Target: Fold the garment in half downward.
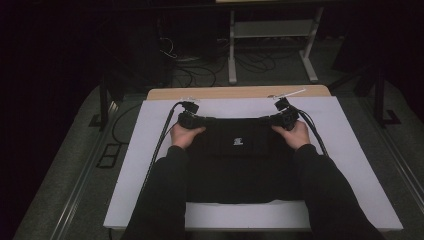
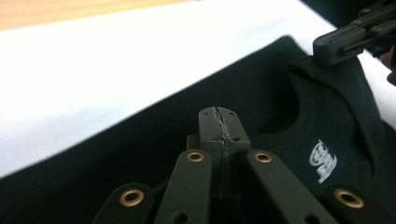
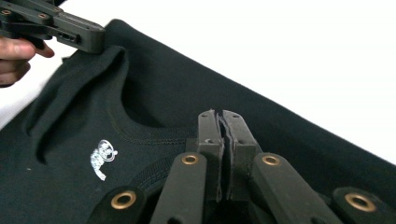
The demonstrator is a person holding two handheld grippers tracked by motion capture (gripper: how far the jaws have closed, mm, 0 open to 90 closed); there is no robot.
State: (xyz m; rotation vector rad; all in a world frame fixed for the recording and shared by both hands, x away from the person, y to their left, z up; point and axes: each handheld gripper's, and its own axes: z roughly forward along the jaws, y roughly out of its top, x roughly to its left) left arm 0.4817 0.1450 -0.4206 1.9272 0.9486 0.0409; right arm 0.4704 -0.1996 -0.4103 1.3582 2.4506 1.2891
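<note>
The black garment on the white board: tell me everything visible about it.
The garment is black knit fabric, like a sweatshirt or T-shirt, with a ribbed, stitched neckline and a small white printed logo below the collar. It lies mostly flat on the white board, collar end away from the person, hem toward them, with a raised fold beside the neck. The left tool and right tool are shut on its far edge, one at each shoulder. The person's forearms rest over its sides.
</note>
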